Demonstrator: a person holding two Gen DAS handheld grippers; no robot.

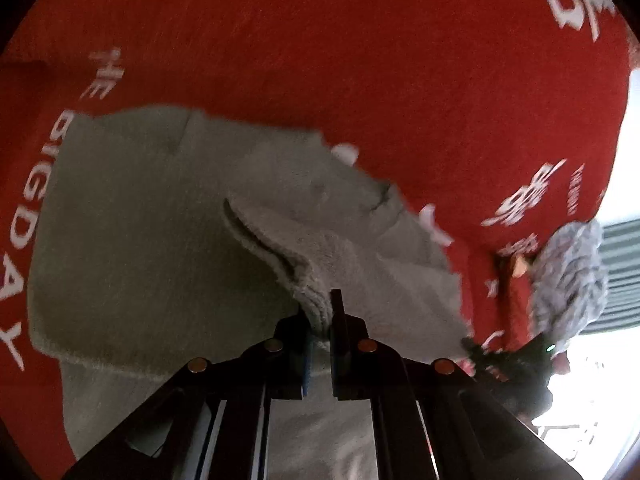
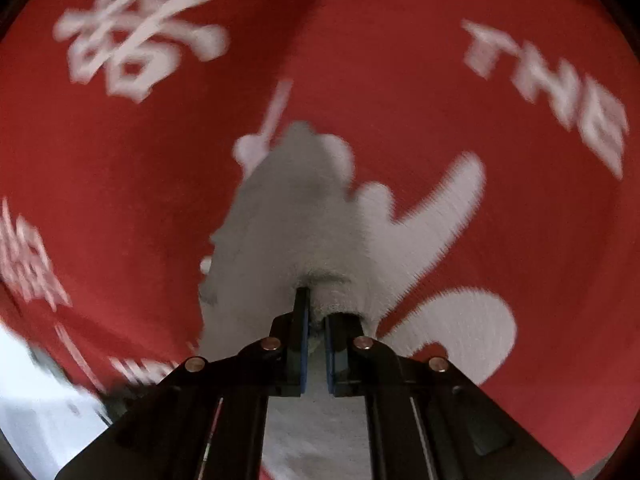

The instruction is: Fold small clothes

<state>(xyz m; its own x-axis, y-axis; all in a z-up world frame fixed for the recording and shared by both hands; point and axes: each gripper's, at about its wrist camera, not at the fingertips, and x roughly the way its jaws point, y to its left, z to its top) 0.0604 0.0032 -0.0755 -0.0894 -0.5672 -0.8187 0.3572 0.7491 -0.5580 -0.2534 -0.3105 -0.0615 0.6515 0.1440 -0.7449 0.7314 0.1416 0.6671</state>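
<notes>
Garment: a small grey fleecy garment (image 1: 160,208) is spread over a red cloth (image 1: 360,60) printed with white lettering; most of it lies flat, while one edge is lifted off the surface.

Lifted edge: in the left wrist view a ribbed hem (image 1: 280,256) is raised into a peak and drawn toward the camera, the fabric beneath it being doubled over.

Left gripper: the left gripper (image 1: 320,320) is closed on the ribbed hem, which is pinched between the jaws.

Right gripper: the right gripper (image 2: 316,320) is closed on another part of the same garment (image 2: 288,208), fabric being bunched between its blue-lined jaws; this view is blurred, so the exact part held cannot be told.

Progress: the garment is judged to be in the middle of a fold, with two points gripped and raised but nothing yet laid over and flattened.

Remaining: the held edge is still to be carried across and set down, released and smoothed; any further folds would follow.

Surroundings: a patterned sleeve (image 1: 568,276) is seen at the far right of the left wrist view, near the edge of the red cloth.
</notes>
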